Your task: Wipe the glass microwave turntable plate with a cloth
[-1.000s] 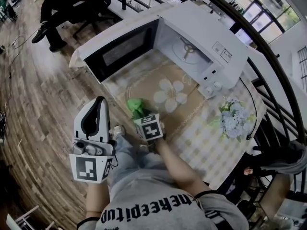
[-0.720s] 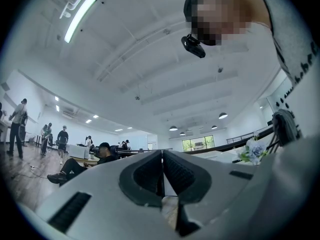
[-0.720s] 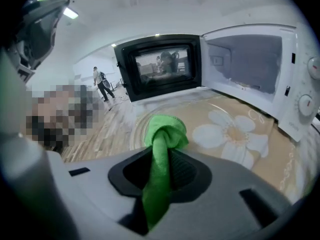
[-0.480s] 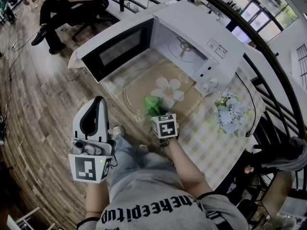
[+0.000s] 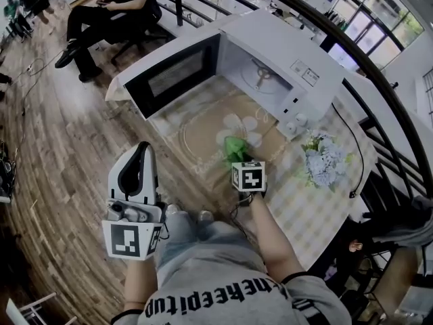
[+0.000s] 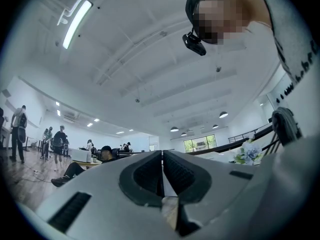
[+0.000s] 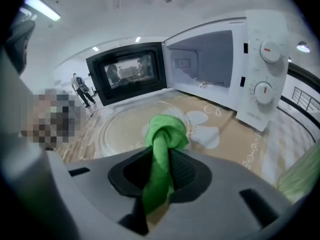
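The clear glass turntable plate (image 5: 206,137) (image 7: 125,131) lies flat on the tan flowered table mat, in front of the open microwave (image 5: 270,59) (image 7: 220,64). My right gripper (image 5: 238,153) (image 7: 162,149) is shut on a bunched green cloth (image 5: 235,147) (image 7: 162,134), and the cloth's bunched end sits over the plate's near right rim. Whether cloth and glass touch I cannot tell. My left gripper (image 5: 137,164) (image 6: 161,171) is shut with nothing in it, held well off the table to the left and tipped up toward the ceiling.
The microwave door (image 5: 169,73) stands swung open to the left of the plate. A bunch of pale blue flowers (image 5: 325,161) lies on the checked tablecloth at the right. A dark railing (image 5: 379,73) runs behind the table. A person (image 5: 108,9) sits on a chair at the far left.
My right gripper has carried the green cloth rightward and farther onto the plate, toward the microwave. The left gripper has stayed low at the left, shut.
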A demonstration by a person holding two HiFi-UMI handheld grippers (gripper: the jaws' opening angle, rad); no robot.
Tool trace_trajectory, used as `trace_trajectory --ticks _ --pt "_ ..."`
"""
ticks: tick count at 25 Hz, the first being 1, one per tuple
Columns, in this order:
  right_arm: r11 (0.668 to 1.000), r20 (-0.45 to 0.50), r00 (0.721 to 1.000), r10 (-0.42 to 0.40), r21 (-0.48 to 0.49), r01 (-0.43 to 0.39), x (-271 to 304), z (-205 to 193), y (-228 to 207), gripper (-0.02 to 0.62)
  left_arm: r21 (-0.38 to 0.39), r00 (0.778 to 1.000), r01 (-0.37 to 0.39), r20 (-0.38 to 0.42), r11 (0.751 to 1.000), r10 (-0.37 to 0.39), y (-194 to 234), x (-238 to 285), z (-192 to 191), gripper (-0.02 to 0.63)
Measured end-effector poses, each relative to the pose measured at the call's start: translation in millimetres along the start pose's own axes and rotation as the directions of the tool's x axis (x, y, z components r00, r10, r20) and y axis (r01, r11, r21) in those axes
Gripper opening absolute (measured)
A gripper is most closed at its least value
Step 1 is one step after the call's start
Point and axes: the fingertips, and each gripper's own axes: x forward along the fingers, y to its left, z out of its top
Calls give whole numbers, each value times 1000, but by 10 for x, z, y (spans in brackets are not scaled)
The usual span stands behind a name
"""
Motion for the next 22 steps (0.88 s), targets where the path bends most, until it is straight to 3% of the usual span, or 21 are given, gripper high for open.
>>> trace_trajectory --ticks 4,8,16,22 --pt "1000 11 1000 -2 -11 2 -39 25 57 86 7 1000 18 2 1000 -18 -6 -32 64 12" --pt "1000 129 991 22 3 -22 -331 128 159 84 3 999 32 8 999 -32 7 -83 121 12" --pt "1000 348 937 4 8 -7 -1079 437 421 84 -20 997 75 13 997 -75 97 -271 204 12" --pt "999 457 889 -23 -10 31 -1599 571 579 86 -36 996 92 14 995 -92 152 -490 249 12"
